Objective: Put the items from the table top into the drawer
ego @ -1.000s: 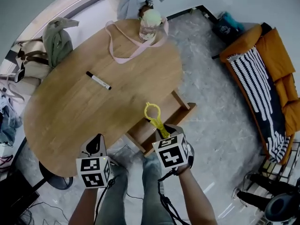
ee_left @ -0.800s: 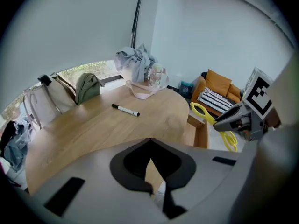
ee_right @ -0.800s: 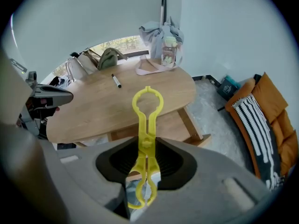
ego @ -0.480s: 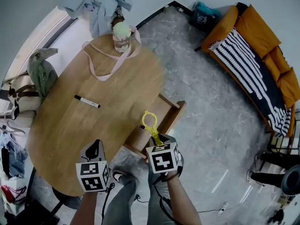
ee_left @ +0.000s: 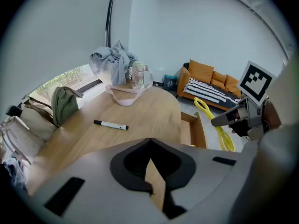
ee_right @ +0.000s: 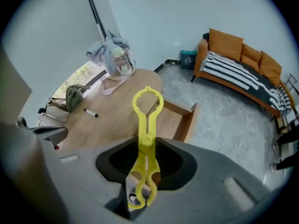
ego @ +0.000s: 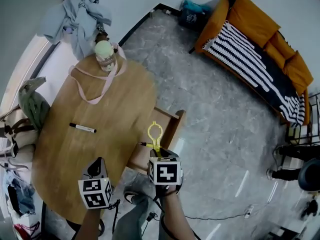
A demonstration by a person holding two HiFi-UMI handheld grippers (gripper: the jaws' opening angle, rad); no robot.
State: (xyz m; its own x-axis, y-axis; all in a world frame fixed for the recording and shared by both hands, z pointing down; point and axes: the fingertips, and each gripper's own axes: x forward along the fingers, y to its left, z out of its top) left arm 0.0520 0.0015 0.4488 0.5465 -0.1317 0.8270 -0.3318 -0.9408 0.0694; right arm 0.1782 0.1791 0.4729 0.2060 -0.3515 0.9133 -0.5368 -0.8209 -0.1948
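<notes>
Rolled upright since a second ago, the right tool [ego: 155,152] clamps the yellow clip [ego: 154,133] by its handle end over the drawer [ego: 173,129] at the bench's [ego: 100,109] edge. It looks like light, stiff, slick plastic. Meanwhile the left tool [ego: 97,167] is closed and empty.

The clip [ego: 154,133] is bright yellow. The bench [ego: 65,154] and drawer [ego: 170,123] are light brown wood. The marker [ego: 83,128] is white with black ends. The sofa [ego: 255,21] is orange under a black-and-white striped throw [ego: 250,59]. The floor [ego: 225,134] is mottled grey, the strap [ego: 102,84] pink, the bag [ego: 31,106] olive, the bottle lid [ego: 103,46] pale green.
</notes>
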